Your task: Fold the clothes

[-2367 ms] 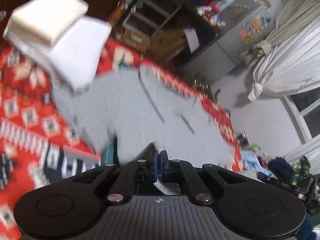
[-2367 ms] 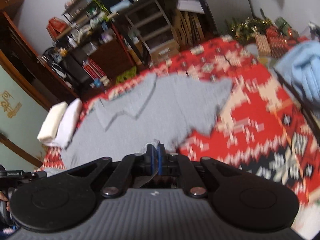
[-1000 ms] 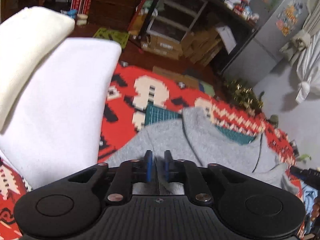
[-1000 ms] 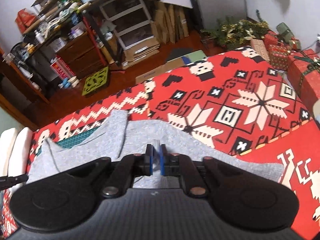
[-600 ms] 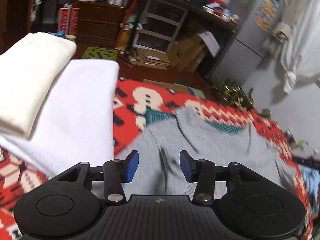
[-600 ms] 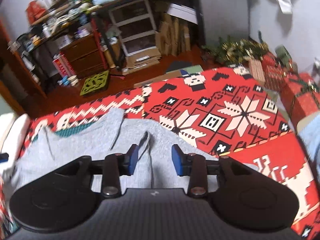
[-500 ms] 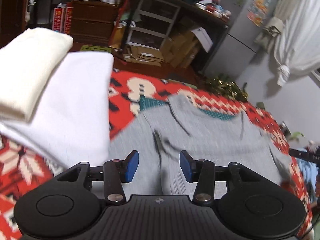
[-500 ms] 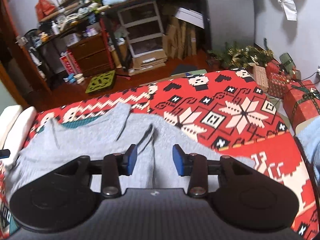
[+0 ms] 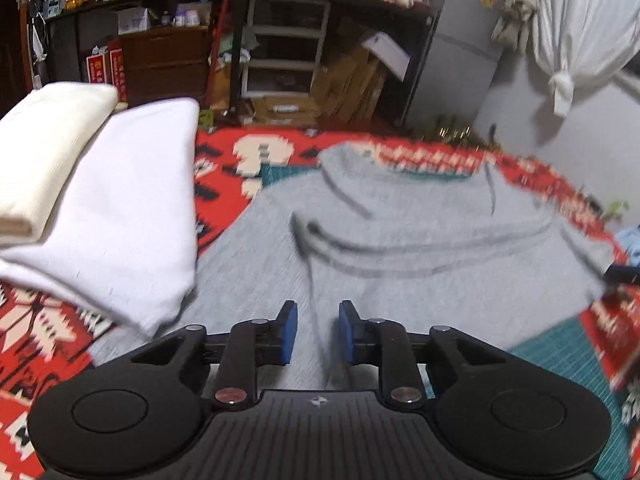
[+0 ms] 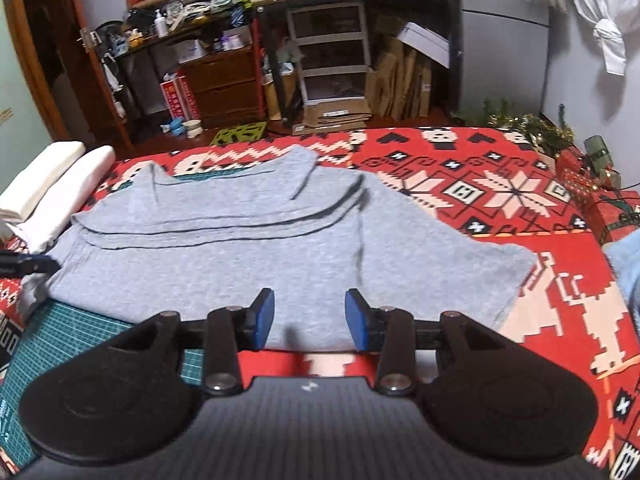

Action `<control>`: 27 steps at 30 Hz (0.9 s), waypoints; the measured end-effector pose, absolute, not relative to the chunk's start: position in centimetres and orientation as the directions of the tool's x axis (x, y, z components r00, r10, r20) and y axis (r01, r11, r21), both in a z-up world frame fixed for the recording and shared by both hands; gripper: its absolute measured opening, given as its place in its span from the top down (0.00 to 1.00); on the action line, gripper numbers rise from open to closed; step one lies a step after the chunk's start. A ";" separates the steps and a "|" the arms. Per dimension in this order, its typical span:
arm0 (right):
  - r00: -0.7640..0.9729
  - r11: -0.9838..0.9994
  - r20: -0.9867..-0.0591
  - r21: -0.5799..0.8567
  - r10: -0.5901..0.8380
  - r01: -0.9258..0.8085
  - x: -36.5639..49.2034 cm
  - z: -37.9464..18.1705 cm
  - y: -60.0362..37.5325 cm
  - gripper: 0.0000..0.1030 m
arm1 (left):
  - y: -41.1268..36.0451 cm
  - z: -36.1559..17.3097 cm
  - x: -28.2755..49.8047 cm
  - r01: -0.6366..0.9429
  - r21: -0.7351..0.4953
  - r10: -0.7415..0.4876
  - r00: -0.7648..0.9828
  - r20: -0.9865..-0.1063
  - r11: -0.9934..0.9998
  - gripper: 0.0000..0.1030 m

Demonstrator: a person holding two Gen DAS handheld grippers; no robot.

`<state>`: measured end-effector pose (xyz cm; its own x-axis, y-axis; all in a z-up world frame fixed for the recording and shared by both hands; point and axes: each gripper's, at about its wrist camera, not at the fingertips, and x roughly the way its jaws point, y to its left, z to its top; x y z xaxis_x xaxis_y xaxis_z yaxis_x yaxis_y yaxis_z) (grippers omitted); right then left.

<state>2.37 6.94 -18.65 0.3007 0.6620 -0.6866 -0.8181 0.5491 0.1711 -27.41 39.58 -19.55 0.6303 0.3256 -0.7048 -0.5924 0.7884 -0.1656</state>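
A grey knit garment (image 10: 256, 248) lies folded over on itself on the red patterned cloth (image 10: 500, 184), with layered edges across its middle. In the left wrist view the grey garment (image 9: 420, 248) fills the centre, blurred. My left gripper (image 9: 314, 332) hovers open above its near left part, nothing between the blue pads. My right gripper (image 10: 309, 318) is open over the near edge, a sleeve spreading out to its right. The left gripper's tip (image 10: 28, 264) shows at the garment's left end in the right wrist view.
A white folded garment (image 9: 120, 208) with a cream one (image 9: 44, 152) on top sits at the left. A green cutting mat (image 10: 80, 344) peeks out at the near left. Light blue clothing (image 10: 628, 264) lies at the right edge. Shelves and cardboard boxes (image 10: 332, 80) stand behind.
Both grippers carried the garment's edge over, let go of it about half a second ago, and have since drawn back and up with the fingers spread wider.
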 end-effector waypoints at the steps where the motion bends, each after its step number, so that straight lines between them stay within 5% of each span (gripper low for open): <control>1: 0.295 0.546 -0.685 0.179 0.666 -0.818 2.3 -18.6 7.2 0.59 | 39.6 -19.3 -27.0 -0.583 -0.167 0.318 0.635 -0.704 0.795 0.88; 2: 0.289 0.544 -0.684 0.188 0.670 -0.818 2.2 -18.6 7.4 0.59 | 39.6 -19.2 -26.6 -0.573 -0.176 0.301 0.638 -0.708 0.800 0.94; 10: 0.256 0.524 -0.679 0.221 0.688 -0.823 2.1 -18.6 9.6 0.59 | 38.3 -20.0 -24.0 -0.512 -0.142 0.248 0.617 -0.747 0.847 0.94; 23: 0.373 0.634 -0.708 0.136 0.600 -0.761 2.7 -19.0 4.5 0.59 | 36.4 -20.4 -33.1 -0.579 -0.172 0.283 0.609 -0.741 0.797 0.69; 27: 0.389 0.650 -0.715 0.121 0.581 -0.750 2.5 -19.9 3.3 0.59 | 35.2 -21.2 -33.5 -0.563 -0.093 0.317 0.585 -0.747 0.821 0.63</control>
<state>2.46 3.31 -19.90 0.3887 0.5810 -0.7151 -0.7499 0.6504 0.1208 -33.49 35.24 -21.19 0.5847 0.3170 -0.7467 -0.5634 0.8210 -0.0926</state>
